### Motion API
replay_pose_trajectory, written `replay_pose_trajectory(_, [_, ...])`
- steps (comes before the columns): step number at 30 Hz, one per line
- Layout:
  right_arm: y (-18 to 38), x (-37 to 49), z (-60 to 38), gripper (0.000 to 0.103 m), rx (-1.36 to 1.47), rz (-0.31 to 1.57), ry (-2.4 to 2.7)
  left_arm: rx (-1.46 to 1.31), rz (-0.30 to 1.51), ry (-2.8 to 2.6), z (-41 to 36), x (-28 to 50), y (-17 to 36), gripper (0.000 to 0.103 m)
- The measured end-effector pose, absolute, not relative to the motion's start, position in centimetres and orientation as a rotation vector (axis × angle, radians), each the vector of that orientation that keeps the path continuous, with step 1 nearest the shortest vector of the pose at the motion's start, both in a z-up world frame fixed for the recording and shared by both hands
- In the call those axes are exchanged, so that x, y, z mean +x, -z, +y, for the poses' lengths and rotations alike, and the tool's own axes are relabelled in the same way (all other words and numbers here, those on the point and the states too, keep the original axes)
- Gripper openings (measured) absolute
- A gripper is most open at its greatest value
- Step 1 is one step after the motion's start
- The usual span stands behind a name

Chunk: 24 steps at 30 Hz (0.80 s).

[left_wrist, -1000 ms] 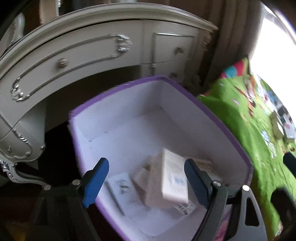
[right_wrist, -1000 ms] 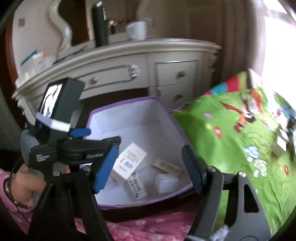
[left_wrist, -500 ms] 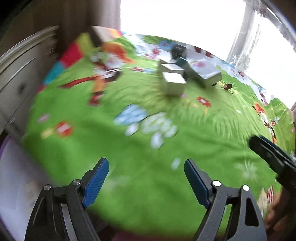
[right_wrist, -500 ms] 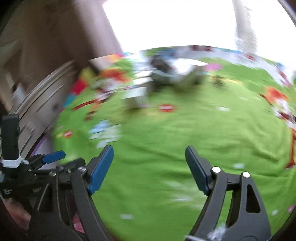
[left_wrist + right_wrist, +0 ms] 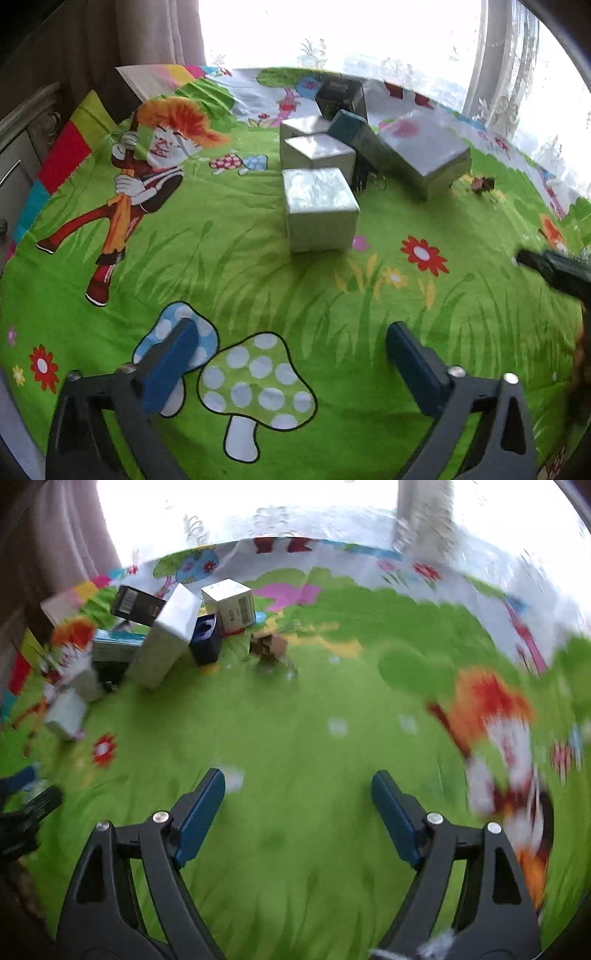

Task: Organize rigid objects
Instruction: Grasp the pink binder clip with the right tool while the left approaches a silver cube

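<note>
Boxes [image 5: 319, 208] well beyond spread fingers [image 5: 168, 365]

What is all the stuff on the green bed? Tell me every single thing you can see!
Silver boxes: three, shiny silver, in a row in the middle of the bedspread.
Large silver box: one, silver, tilted, right of the row.
Teal box: one, dark teal, leaning between the row and the large box.
Black box: one, black, behind the others.
White box: one, white with a barcode, at the back of the pile in the right wrist view.
Bedspread: one, green with cartoon mushrooms and flowers, under everything.
Curtain: brownish, top left.
Left gripper: black, blue pads, open, empty.
Right gripper: same, open, empty.
</note>
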State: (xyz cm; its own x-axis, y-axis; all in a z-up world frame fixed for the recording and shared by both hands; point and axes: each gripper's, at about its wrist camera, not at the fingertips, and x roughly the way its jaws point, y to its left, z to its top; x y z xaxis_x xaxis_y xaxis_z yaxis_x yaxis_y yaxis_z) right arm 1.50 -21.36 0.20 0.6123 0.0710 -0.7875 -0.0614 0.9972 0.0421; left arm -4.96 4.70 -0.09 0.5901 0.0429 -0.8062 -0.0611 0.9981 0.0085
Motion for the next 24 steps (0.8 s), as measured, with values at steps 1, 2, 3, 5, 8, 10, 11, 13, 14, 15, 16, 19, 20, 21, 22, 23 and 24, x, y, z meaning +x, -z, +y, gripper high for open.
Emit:
replay_pose_trajectory(1, [-0.1,2.6,-20.9,0.087,-0.024,0.907,-0.076,-0.026,0.937,-0.061,4.7,-5.0,0.1,0.103])
replay_pose_trajectory(2, [-0.2,3.8,-20.6,0.087,-0.03,0.906,-0.093,-0.025,0.938,-0.061,4.7,-5.0,0.1,0.103])
replay_pose_trajectory(3, [-0.1,5.2,-20.2,0.087,-0.029,0.915,-0.103,-0.026,0.937,-0.06,4.8,-4.9,0.1,0.103])
replay_pose_trajectory(5, [0.0,7.5,-19.5,0.087,-0.025,0.927,-0.092,-0.025,0.937,-0.06,4.7,-5.0,0.1,0.103])
replay_pose_trajectory(8, [0.2,10.6,-18.6,0.088,-0.023,0.93,-0.089,-0.026,0.937,-0.06,4.8,-5.0,0.1,0.103])
replay_pose_trajectory(10, [0.1,11.3,-18.4,0.086,-0.012,0.931,-0.073,-0.026,0.937,-0.059,4.8,-5.0,0.1,0.103])
replay_pose_trajectory(11, [0.1,11.4,-18.4,0.071,-0.011,0.927,-0.065,-0.026,0.937,-0.059,4.8,-5.0,0.1,0.103])
replay_pose_trajectory(13, [-0.4,10.6,-18.3,0.045,-0.017,0.916,-0.061,-0.027,0.936,-0.059,4.8,-5.0,0.1,0.103])
replay_pose_trajectory(14, [-0.6,9.8,-18.4,0.045,-0.016,0.932,-0.069,-0.027,0.936,-0.059,4.8,-5.0,0.1,0.103])
replay_pose_trajectory(15, [-0.6,9.4,-18.4,0.045,-0.013,0.931,-0.088,-0.027,0.936,-0.059,4.8,-5.0,0.1,0.103])
replay_pose_trajectory(16, [-0.6,8.4,-18.6,0.045,-0.012,0.919,-0.1,-0.028,0.936,-0.058,4.7,-5.0,0.1,0.103])
replay_pose_trajectory(19, [-0.5,4.7,-19.9,0.045,-0.001,0.886,-0.112,-0.027,0.936,-0.059,4.7,-5.0,0.1,0.103])
replay_pose_trajectory(20, [-0.5,3.6,-20.5,0.045,0.015,0.881,-0.119,-0.027,0.936,-0.059,4.7,-5.0,0.1,0.103])
replay_pose_trajectory(21, [-0.5,2.5,-21.1,0.045,0.024,0.877,-0.125,-0.027,0.936,-0.058,4.8,-5.0,0.1,0.103])
replay_pose_trajectory(22, [-0.6,1.8,-21.4,0.045,0.02,0.875,-0.124,-0.027,0.936,-0.058,4.8,-5.0,0.1,0.103])
replay_pose_trajectory(23, [-0.5,0.9,-21.8,0.045,-0.004,0.873,-0.116,-0.026,0.936,-0.058,4.8,-5.0,0.1,0.103])
replay_pose_trajectory(24, [-0.4,0.5,-21.9,0.045,-0.021,0.877,-0.111,-0.026,0.936,-0.059,4.8,-5.0,0.1,0.103])
